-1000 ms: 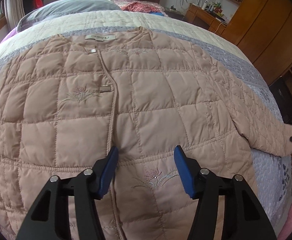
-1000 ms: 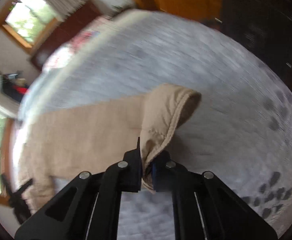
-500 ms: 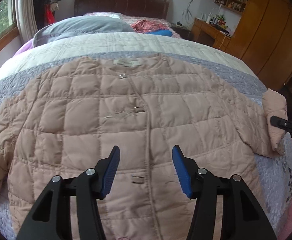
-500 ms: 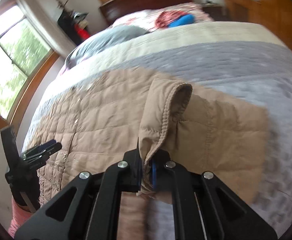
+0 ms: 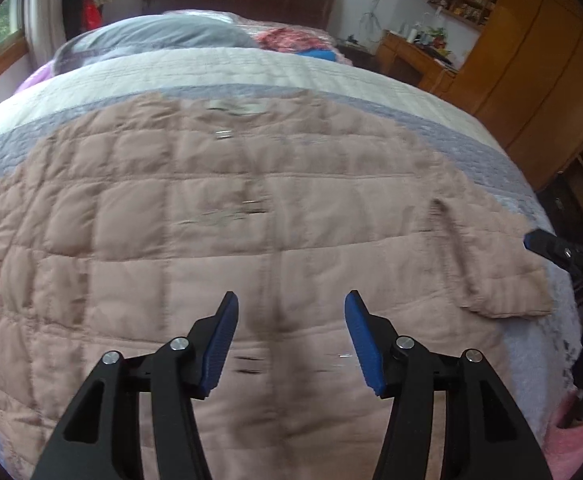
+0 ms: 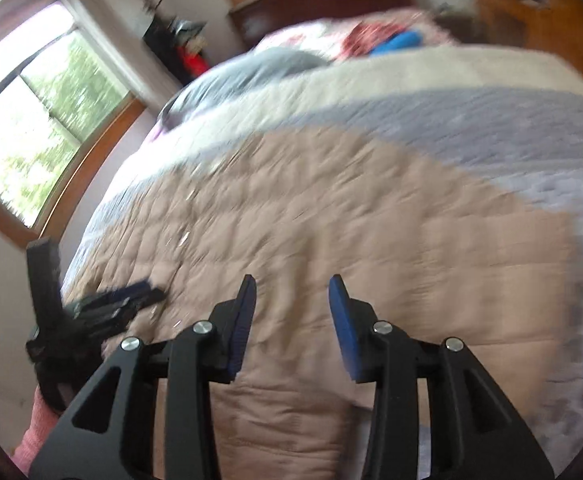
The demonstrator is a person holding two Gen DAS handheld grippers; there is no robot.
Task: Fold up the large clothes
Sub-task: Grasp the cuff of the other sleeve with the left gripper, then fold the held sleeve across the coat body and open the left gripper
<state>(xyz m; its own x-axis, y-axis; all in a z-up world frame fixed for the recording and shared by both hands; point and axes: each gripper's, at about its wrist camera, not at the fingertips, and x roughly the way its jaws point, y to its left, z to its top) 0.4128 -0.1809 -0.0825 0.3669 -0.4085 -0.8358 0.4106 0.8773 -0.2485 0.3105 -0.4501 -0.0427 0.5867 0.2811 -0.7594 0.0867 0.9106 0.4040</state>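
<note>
1. The quilted jacket (image 5: 219, 240) lies front-up, spread across the bed (image 5: 251, 68), ready for folding.
2. Its sleeve (image 5: 487, 264) lies folded inward, narrowing the shape.
3. My right gripper (image 6: 291, 320) is opening, nothing between its jaws.
4. My left gripper (image 5: 289, 340) hovers parted and empty above the hem.

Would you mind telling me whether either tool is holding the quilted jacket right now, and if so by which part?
Nothing is held. The left tool hangs open above the quilted jacket; the right tool is opening, with nothing between its pads.
</note>
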